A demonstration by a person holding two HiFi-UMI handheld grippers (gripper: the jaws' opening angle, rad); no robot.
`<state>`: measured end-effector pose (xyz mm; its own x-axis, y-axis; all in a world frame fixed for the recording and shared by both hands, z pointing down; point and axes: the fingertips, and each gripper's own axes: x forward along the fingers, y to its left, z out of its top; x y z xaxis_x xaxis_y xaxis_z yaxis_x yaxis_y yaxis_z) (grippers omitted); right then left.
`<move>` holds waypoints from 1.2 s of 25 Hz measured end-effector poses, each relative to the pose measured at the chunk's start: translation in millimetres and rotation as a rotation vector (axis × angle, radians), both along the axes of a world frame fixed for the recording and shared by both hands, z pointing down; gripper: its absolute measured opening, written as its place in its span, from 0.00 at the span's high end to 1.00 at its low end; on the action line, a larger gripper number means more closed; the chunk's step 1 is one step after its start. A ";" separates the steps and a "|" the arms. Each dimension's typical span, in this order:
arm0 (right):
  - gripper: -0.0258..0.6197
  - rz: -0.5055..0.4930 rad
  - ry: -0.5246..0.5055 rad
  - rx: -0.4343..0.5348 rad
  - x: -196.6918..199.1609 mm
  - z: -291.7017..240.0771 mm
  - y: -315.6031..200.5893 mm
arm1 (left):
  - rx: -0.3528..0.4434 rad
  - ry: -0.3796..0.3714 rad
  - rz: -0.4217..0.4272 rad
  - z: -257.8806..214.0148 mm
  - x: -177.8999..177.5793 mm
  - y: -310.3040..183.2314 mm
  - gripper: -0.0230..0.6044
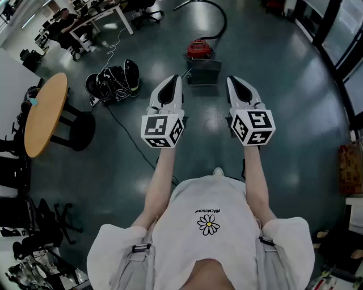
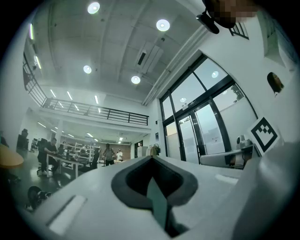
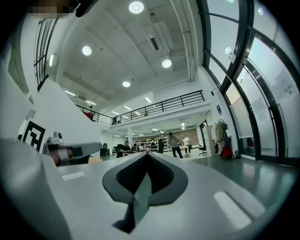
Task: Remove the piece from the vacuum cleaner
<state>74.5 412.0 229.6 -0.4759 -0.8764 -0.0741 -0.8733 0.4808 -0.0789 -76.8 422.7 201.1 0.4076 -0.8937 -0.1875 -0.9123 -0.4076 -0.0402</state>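
Note:
The vacuum cleaner (image 1: 199,52) stands on the dark floor ahead of me, with a red top, a grey box-like body (image 1: 204,72) and a black hose (image 1: 218,17) curving away behind it. I cannot make out which piece of it comes off. My left gripper (image 1: 174,79) and right gripper (image 1: 232,81) are held side by side in the air, short of the vacuum, both tilted upward. In the left gripper view the left gripper (image 2: 151,158) is shut with nothing in it. The right gripper (image 3: 146,154) is likewise shut and holds nothing. Neither gripper view shows the vacuum.
A round wooden table (image 1: 45,112) stands at the left. A pile of black gear with cables (image 1: 113,79) lies left of the vacuum, and a cable (image 1: 127,136) trails across the floor. Desks with seated people (image 1: 74,25) are far left, glass doors (image 2: 201,131) at the right.

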 end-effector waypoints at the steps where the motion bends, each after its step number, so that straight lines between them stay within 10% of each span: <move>1: 0.92 -0.001 0.002 -0.002 -0.6 0.5 -1.4 | -0.002 0.004 0.000 -0.1 0.1 -1.1 0.96; 30: 0.92 -0.029 0.018 -0.087 29.9 58.6 -100.7 | -0.113 -0.049 -0.044 65.4 14.3 -92.9 0.96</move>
